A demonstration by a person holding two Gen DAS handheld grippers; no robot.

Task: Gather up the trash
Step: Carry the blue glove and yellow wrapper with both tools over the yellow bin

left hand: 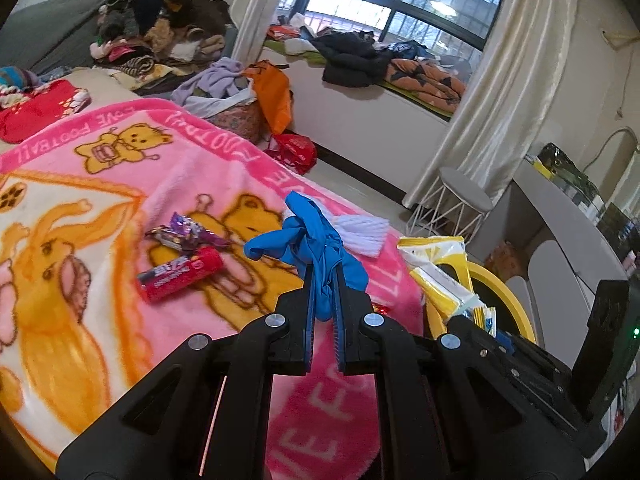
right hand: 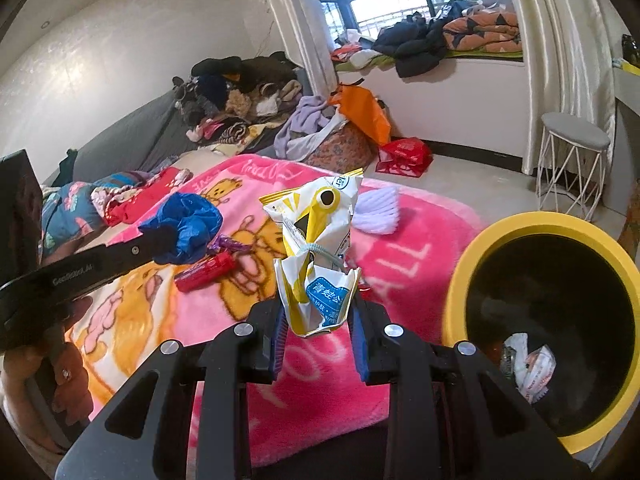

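My left gripper [left hand: 323, 280] is shut on a crumpled blue glove [left hand: 308, 240], held above the pink bear blanket [left hand: 120, 184]; it shows too in the right wrist view as the blue glove [right hand: 188, 220]. My right gripper [right hand: 318, 312] is shut on a yellow-and-white wrapper [right hand: 316, 240], just left of the yellow-rimmed black bin [right hand: 536, 232], which holds crumpled white trash [right hand: 532, 364]. On the blanket lie a red wrapper [left hand: 180, 274], a purple foil wrapper [left hand: 184, 230] and a white ribbed scrap [left hand: 366, 234].
The bin's yellow rim [left hand: 504, 288] stands at the bed's right edge. A wire stool [right hand: 572, 160] stands by the curtain. Clothes are piled at the bed's far end [left hand: 160, 20] and on the window seat [left hand: 360, 56]. Bags [right hand: 364, 120] sit on the floor.
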